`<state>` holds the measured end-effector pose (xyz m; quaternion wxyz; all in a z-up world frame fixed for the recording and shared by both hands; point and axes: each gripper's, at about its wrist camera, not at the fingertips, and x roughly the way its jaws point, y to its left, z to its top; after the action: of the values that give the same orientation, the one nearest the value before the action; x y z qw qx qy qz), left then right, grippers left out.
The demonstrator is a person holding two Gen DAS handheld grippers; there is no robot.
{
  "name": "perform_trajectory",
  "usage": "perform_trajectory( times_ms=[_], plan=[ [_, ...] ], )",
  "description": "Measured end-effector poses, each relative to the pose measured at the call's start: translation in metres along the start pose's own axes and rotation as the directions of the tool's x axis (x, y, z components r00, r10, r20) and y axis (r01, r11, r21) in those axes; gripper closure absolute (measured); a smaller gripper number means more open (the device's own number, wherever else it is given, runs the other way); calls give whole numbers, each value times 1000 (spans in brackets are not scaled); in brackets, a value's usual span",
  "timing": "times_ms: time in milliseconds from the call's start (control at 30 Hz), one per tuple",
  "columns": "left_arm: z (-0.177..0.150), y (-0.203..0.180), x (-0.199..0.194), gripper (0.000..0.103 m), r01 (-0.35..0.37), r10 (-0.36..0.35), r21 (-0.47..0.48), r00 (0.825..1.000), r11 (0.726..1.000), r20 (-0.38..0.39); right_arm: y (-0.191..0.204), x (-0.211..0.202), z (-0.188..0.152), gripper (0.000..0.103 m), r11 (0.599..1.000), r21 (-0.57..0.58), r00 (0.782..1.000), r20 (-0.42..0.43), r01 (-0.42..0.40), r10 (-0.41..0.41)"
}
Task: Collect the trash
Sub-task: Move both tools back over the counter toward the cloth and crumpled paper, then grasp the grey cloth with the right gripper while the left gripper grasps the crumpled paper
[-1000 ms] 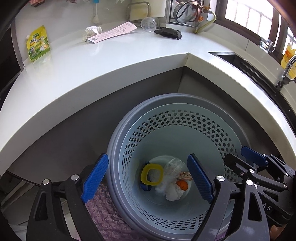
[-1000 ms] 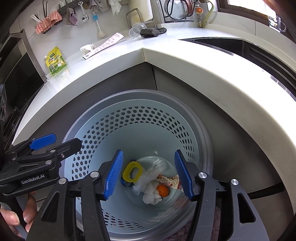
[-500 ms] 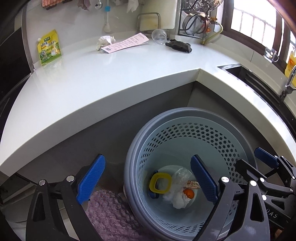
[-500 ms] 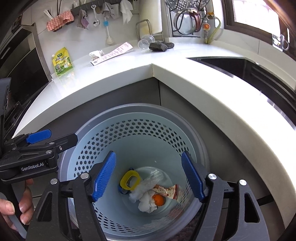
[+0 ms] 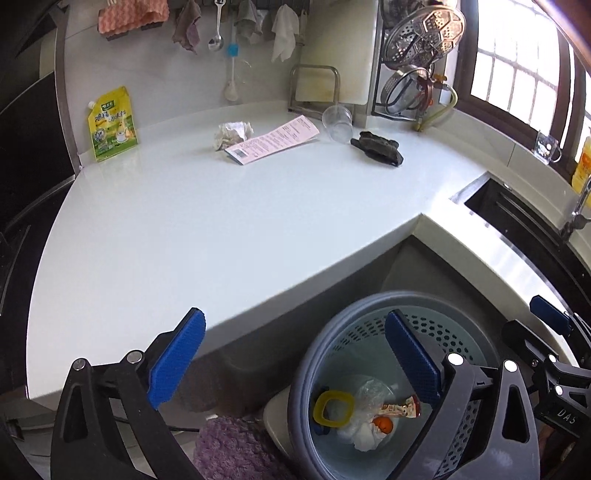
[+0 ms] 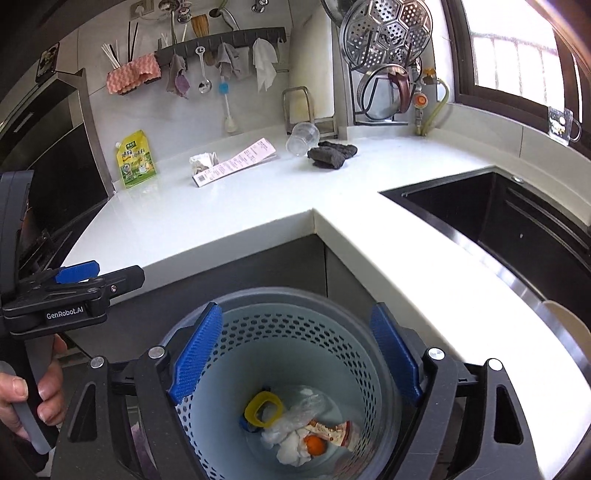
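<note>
Left gripper (image 5: 293, 363) and right gripper (image 6: 295, 354): both wide, holding nothing, above trash bin (image 6: 295, 332). Crumpled paper (image 6: 202, 161) lies well beyond bin, on tabletop (image 6: 258, 192).

You see a white L-shaped countertop (image 5: 221, 229) filling the middle of the frame. At upper centre, a wall rail (image 6: 221, 40) holds cloths and a spoon (image 6: 203, 70). A steamer basket (image 6: 386, 35) hangs upper right; a dark sink (image 6: 498, 221) sits at right.
</note>
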<state>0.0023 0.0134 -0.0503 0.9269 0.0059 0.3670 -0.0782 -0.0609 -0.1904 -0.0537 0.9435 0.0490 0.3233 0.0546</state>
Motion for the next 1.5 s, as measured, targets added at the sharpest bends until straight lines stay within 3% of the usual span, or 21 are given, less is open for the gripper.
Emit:
perform_trajectory(
  times_ms=[233, 367, 567, 800, 1067, 1233, 1500],
  plan=[
    [51, 18, 13, 7, 0, 1, -15, 999, 1000, 37, -1, 16, 47, 24, 999, -16, 999, 32, -40, 41],
    [80, 28, 29, 6, -12, 12, -14, 999, 1000, 42, 1, 33, 72, 24, 999, -44, 999, 31, -24, 25],
    [114, 46, 64, 6, 2, -2, -1, 1000, 1000, -10, 2, 61, 102, 24, 997, -75, 1000, 10, -10, 11],
    [144, 70, 105, 6, -43, 42, -30, 999, 999, -29, -12, 95, 136, 24, 999, -40, 1000, -17, -23, 22],
    [187, 95, 141, 6, -102, 107, -109, 993, 989, 41, -29, 141, 181, 24, 1000, -7, 1000, -12, 6, -6],
    [205, 106, 170, 6, -141, 148, -141, 988, 980, 43, -40, 177, 202, 24, 999, 23, 1000, -13, 26, -25],
    [212, 113, 195, 6, -195, 202, -139, 979, 971, 34, -42, 232, 225, 24, 999, -24, 998, -51, 40, -41]
  ],
)
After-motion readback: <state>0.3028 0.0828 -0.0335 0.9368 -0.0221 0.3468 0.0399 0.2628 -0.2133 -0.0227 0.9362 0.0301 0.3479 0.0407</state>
